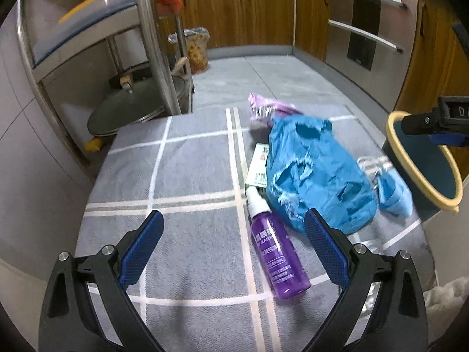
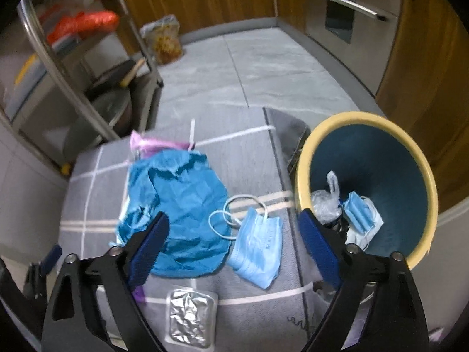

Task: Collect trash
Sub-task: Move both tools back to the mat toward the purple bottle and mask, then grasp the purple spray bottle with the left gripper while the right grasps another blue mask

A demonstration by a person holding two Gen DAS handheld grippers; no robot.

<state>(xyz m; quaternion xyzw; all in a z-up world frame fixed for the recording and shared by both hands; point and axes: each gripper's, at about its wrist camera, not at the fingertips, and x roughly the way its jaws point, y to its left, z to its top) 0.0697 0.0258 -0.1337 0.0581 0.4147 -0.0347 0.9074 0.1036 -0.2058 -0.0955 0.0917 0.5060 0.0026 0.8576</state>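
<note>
A purple spray bottle [image 1: 274,252] lies on the grey checked cloth [image 1: 190,176], between the spread fingers of my left gripper [image 1: 234,223], which is open and holds nothing. Beyond it lie a crumpled blue bag [image 1: 316,173], a white-green carton [image 1: 258,165] and a purple wrapper [image 1: 263,107]. My right gripper [image 2: 233,227] hangs open over a light blue face mask [image 2: 258,249], beside the blue bag [image 2: 181,211]. A silver foil pack [image 2: 190,319] lies nearer. The yellow-rimmed bin [image 2: 422,182] at the right holds a mask [image 2: 359,214] and clear plastic [image 2: 326,202].
A steel rack [image 1: 152,47] with a pot lid [image 1: 129,111] stands at the far left. Wooden cabinets [image 1: 234,8] and an oven front [image 1: 366,26] line the back and right. A bagged waste bin [image 1: 196,50] stands on the grey floor.
</note>
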